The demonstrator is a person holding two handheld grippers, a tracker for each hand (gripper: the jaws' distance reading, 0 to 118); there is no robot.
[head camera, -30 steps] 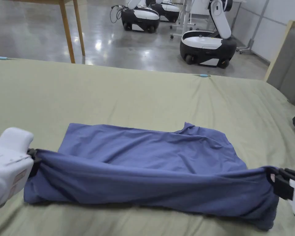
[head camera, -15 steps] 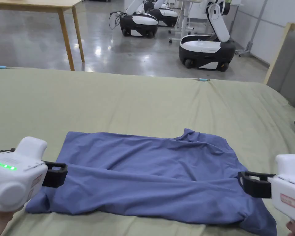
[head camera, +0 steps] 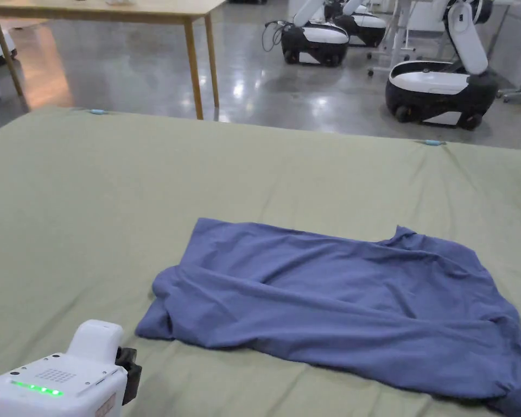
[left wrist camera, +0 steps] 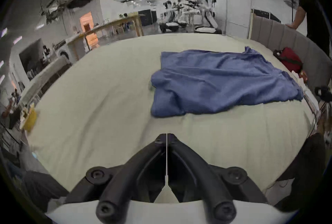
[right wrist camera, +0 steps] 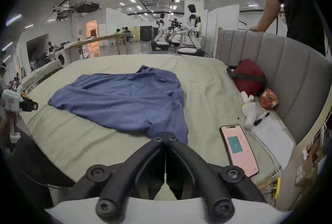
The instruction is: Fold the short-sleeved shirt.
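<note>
Blue short-sleeved shirt (head camera: pixel 341 304): folded lengthwise, lying rumpled on green bed sheet (head camera: pixel 145 179). Left gripper (left wrist camera: pixel 166 136): jaws pressed together, empty, near the shirt's left end. Right gripper (right wrist camera: pixel 166 135): jaws pressed together, empty, tips beside the shirt's near corner.

One shirt (head camera: pixel 351 309), one phone (right wrist camera: pixel 239 149), two tongs (left wrist camera: pixel 166 135) (right wrist camera: pixel 166 136).
</note>
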